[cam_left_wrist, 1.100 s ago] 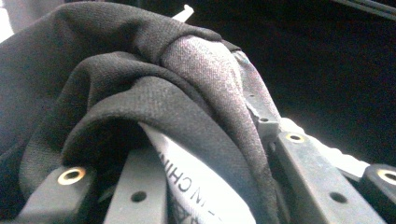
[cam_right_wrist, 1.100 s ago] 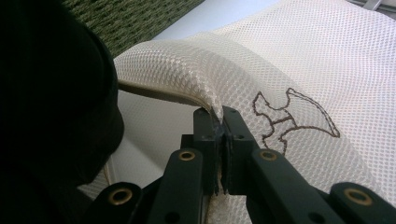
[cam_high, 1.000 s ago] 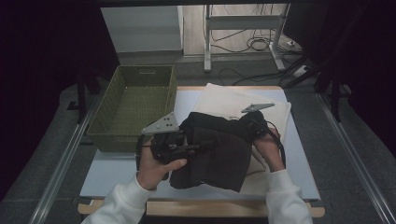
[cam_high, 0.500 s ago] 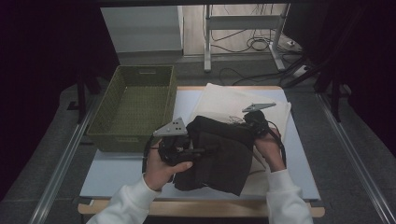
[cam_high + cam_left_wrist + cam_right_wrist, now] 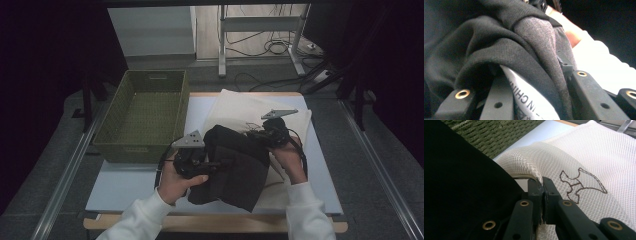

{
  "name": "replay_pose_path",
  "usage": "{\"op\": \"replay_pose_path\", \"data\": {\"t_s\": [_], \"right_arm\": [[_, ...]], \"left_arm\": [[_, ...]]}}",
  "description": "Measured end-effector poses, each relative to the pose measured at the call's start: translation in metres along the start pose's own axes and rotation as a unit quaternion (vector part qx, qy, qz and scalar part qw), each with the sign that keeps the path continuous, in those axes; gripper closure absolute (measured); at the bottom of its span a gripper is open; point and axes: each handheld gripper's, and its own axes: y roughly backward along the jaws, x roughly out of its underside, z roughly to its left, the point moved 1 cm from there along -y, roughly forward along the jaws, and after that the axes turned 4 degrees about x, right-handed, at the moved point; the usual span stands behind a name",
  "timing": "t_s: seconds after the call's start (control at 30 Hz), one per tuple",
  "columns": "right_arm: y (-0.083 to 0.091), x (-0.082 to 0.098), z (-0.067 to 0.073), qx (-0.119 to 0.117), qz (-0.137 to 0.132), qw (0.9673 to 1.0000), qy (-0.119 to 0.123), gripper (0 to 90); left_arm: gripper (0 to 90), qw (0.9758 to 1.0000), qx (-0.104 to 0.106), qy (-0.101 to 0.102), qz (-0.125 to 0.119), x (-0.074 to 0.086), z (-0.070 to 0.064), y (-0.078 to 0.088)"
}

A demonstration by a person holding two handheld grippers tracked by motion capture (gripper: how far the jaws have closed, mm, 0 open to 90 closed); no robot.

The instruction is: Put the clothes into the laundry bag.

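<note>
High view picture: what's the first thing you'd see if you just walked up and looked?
A big black garment bunched in the middle of the table, with the left gripper clamped on it. Under and behind it lies a white mesh laundry bag, its edge pinched by the right gripper. An empty green woven basket sits at the table's left.

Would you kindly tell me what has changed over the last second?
The left gripper, shut on the black garment, has moved right and away from the person, bunching the garment toward the white mesh bag. The right gripper stays clamped on the bag's edge, and the green basket has not moved.
</note>
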Motion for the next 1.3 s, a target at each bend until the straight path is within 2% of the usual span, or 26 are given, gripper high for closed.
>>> {"op": "replay_pose_path", "data": {"t_s": [0.23, 0.53, 0.83, 1.0, 1.3], "right_arm": [[0.002, -0.001, 0.0, 0.004, -0.001, 1.0, 0.001, 86.4], [0.006, -0.003, 0.002, -0.003, -0.011, 0.9999, 0.002, 86.4], [0.009, -0.005, 0.006, -0.002, -0.013, 0.9999, 0.006, 86.4], [0.011, -0.006, 0.006, 0.0, -0.014, 0.9999, 0.005, 86.5], [0.014, -0.007, 0.005, 0.003, -0.018, 0.9998, 0.003, 86.5]], "left_arm": [[67.5, 0.9998, -0.002, 0.007, 0.019, 0.01, 0.005, -0.011], [67.6, 0.9986, -0.003, 0.013, 0.051, 0.022, 0.011, -0.03], [67.6, 0.9971, -0.011, 0.019, 0.073, 0.026, 0.023, -0.051], [67.5, 0.9955, -0.016, 0.012, 0.093, 0.025, 0.025, -0.066], [67.4, 0.9937, -0.011, 0.025, 0.109, 0.026, 0.033, -0.078]]}}
